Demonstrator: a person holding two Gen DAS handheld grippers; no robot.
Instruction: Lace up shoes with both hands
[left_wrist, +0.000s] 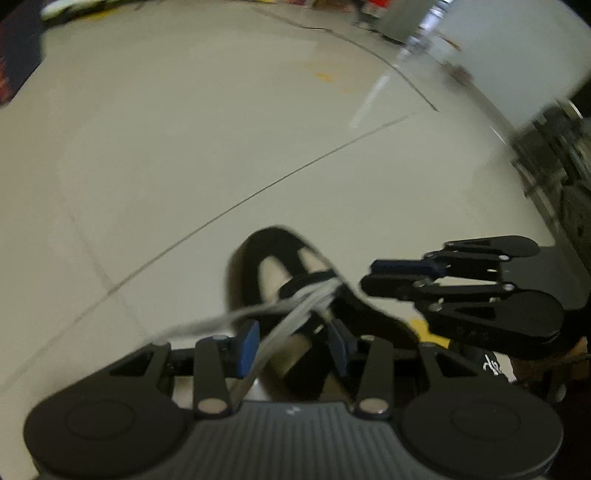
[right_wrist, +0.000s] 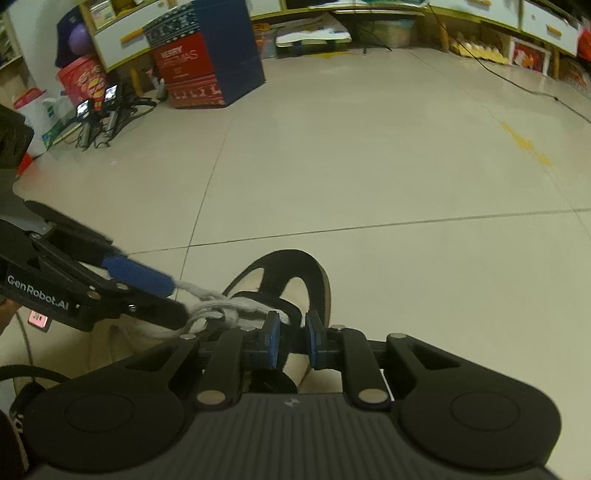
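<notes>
While laced: one shoe (right_wrist: 295, 273), two grippers.

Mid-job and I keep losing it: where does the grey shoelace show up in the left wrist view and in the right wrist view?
Left wrist view: the grey shoelace runs low in the centre, from the black shoe down between the left gripper fingers.
Right wrist view: the lace bunches at lower left, over the shoe, beside the left gripper's blue pad.
Shared landmark: the shoe's black looped strap.
</notes>
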